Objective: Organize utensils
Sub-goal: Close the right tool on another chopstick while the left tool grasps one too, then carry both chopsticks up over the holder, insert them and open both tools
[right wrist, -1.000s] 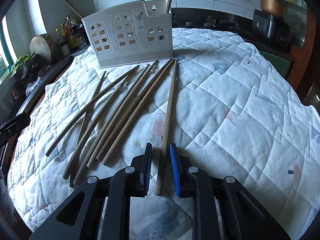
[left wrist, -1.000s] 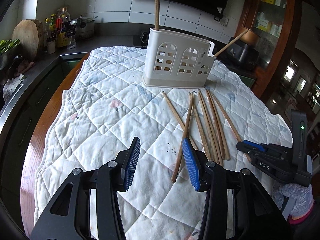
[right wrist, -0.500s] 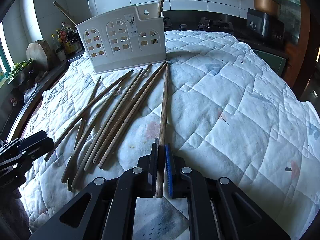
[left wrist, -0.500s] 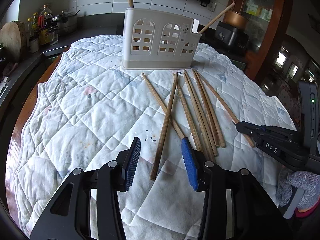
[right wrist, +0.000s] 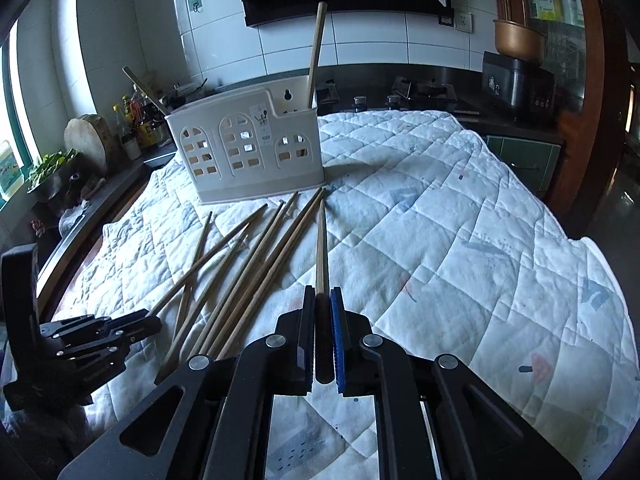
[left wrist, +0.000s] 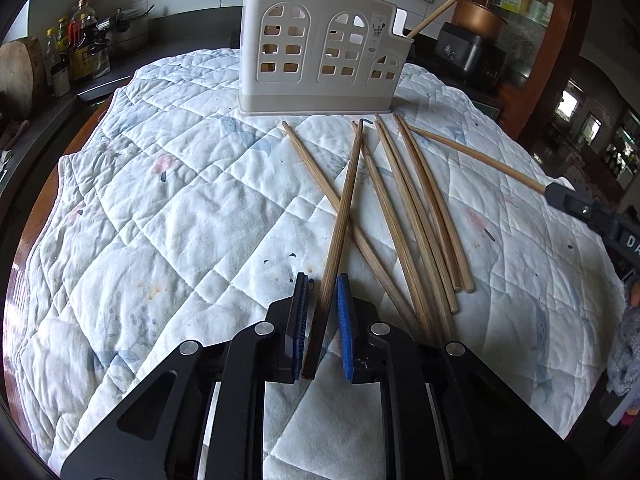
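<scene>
A white utensil holder with arched cut-outs stands at the far end of a quilted white cloth; two chopsticks stand in it. Several wooden chopsticks lie fanned in front of it. My left gripper has its jaws nearly closed around one chopstick, with small gaps either side. My right gripper is shut on another chopstick, lifted off the cloth and pointing at the holder. The right gripper also shows in the left wrist view, and the left gripper in the right wrist view.
A dark counter at the left holds bottles and a round wooden board. A black appliance and a wooden cabinet stand at the back right. The cloth drapes over the table edges.
My left gripper moved forward over a chopstick and narrowed its jaws around it. My right gripper, closed on its chopstick, lifted it off the cloth.
</scene>
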A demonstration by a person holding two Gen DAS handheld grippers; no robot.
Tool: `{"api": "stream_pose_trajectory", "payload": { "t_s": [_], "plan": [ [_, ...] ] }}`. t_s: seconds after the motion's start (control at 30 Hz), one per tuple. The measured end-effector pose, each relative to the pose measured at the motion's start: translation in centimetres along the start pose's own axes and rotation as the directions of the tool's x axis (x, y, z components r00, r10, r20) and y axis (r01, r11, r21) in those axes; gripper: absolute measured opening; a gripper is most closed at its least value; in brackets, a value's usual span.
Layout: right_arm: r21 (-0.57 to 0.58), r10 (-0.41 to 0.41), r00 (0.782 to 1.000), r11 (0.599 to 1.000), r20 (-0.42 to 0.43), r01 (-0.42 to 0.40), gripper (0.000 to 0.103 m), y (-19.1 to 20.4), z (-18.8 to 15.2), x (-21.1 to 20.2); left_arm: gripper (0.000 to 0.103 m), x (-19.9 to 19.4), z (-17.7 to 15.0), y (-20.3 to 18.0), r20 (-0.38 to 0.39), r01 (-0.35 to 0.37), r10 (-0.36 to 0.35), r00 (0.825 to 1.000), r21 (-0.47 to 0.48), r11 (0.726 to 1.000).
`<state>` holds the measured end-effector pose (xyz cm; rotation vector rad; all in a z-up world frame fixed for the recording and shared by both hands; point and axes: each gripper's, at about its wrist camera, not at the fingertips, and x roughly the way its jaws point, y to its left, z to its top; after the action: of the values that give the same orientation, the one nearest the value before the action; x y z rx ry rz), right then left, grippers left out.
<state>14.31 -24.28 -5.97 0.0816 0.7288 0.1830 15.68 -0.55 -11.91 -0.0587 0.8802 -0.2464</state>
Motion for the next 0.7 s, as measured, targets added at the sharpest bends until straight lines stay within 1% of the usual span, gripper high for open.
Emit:
{"api": "stream_pose_trajectory", "payload": {
  "t_s": [0.1, 0.17, 0.2, 0.3, 0.47, 0.7],
  "plan": [
    [-0.01, 0.005, 1.0, 1.0, 0.031, -0.005, 0.008, 0.1, 0.8, -1.0, 0.012, 0.0, 0.0, -0.3, 0.001, -0.021, 0.021, 1.0, 0.017, 1.0],
    [-0.02, 0.006, 0.999, 1.0, 0.053, -0.005, 0.008, 0.3, 1.4, -1.8, 0.006, -0.1, 0.1, -0.4, 0.006, -0.026, 0.026, 1.0, 0.015, 1.0],
    [-0.025, 0.008, 0.998, 1.0, 0.062, -0.007, 0.008, 0.4, 1.6, -2.1, 0.005, -0.3, 0.2, -0.3, 0.011, -0.024, 0.024, 1.0, 0.011, 1.0],
    [-0.038, 0.016, 0.996, 0.999, 0.086, -0.013, 0.008, 0.6, 2.3, -3.0, 0.005, -0.9, 0.4, -0.1, 0.029, -0.009, 0.009, 1.0, -0.004, 1.0],
    [-0.068, 0.027, 0.993, 0.997, 0.112, -0.019, 0.007, 1.1, 3.7, -3.9, 0.005, -2.6, 1.1, -0.3, 0.074, 0.008, -0.008, 0.997, 0.005, 1.0],
    [-0.103, 0.045, 0.989, 0.994, 0.142, -0.031, 0.007, 1.7, 5.7, -4.9, 0.005, -5.2, 2.7, 0.1, 0.146, 0.045, -0.044, 0.988, -0.004, 0.999]
  ]
}}
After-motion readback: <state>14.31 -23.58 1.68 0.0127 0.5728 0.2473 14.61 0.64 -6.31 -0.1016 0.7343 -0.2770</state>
